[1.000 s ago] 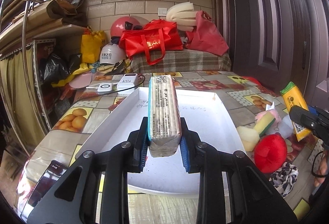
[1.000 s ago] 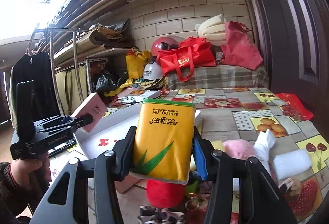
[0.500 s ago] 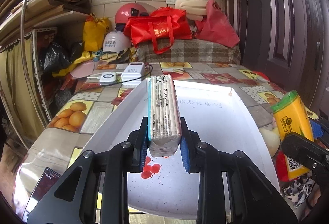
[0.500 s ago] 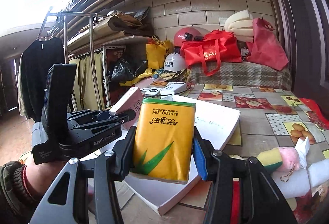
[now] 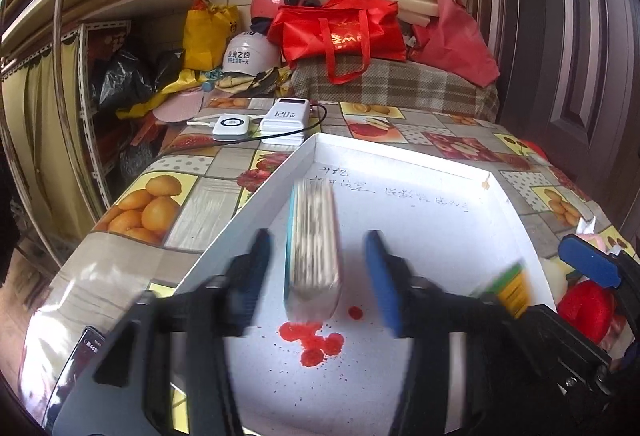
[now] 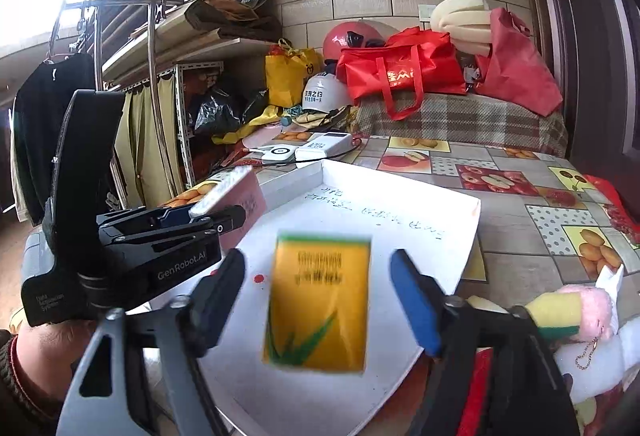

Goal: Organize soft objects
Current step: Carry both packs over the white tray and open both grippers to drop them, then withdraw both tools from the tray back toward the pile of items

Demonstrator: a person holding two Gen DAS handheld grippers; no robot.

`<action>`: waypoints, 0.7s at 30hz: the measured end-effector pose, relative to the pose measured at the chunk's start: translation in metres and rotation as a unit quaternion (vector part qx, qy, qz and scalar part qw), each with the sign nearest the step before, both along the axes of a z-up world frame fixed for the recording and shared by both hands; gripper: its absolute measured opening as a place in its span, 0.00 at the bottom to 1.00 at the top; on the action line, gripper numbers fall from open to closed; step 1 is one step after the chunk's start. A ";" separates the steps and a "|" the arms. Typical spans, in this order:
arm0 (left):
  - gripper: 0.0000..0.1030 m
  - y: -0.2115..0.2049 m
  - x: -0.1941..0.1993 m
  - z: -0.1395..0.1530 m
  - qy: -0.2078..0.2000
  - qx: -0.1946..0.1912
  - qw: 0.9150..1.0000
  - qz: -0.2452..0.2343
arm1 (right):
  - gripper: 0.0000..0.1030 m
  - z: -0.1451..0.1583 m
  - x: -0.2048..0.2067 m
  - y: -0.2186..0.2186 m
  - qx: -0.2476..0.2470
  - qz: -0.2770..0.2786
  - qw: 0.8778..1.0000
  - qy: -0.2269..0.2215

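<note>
Left wrist view: both grippers tilt down over the white tray, jaws just sprung wide.
Left gripper lets go a blurred tissue pack; right gripper frees a yellow tissue pack, pads clear of both, above the tray.

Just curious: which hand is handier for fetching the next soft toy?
Right, probably. Its gripper has just been opening, the yellow pack loose between its jaws over the white tray, and the soft toys lie right beside it.
</note>
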State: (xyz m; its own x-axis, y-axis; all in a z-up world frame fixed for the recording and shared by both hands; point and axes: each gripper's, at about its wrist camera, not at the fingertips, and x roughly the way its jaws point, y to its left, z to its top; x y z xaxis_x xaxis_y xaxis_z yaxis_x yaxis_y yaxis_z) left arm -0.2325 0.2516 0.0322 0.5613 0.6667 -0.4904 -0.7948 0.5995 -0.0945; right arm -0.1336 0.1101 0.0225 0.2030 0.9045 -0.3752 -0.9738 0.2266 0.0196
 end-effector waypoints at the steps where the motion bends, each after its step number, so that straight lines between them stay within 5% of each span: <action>1: 0.88 0.000 -0.003 0.000 0.000 0.003 1.000 0.019 | 0.84 0.001 0.000 -0.003 0.006 -0.004 1.000 -0.003; 5: 1.00 0.003 -0.013 0.002 -0.022 -0.001 0.999 0.028 | 0.84 0.004 0.001 -0.007 0.011 -0.009 1.000 0.001; 16: 1.00 -0.012 -0.018 0.010 -0.038 0.042 0.998 0.028 | 0.84 0.007 -0.002 -0.016 0.018 -0.003 1.000 0.007; 21: 1.00 -0.018 -0.021 0.012 -0.047 0.058 0.997 0.022 | 0.84 0.014 -0.001 -0.031 0.057 0.005 0.998 0.016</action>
State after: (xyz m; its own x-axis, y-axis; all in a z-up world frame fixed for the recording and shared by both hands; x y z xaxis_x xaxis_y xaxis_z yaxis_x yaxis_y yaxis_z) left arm -0.2531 0.2340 0.0445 0.5692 0.7413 -0.3556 -0.8120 0.5748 -0.1015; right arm -0.1342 0.0795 0.0363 0.1827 0.9436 -0.2761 -0.9747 0.2107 0.0752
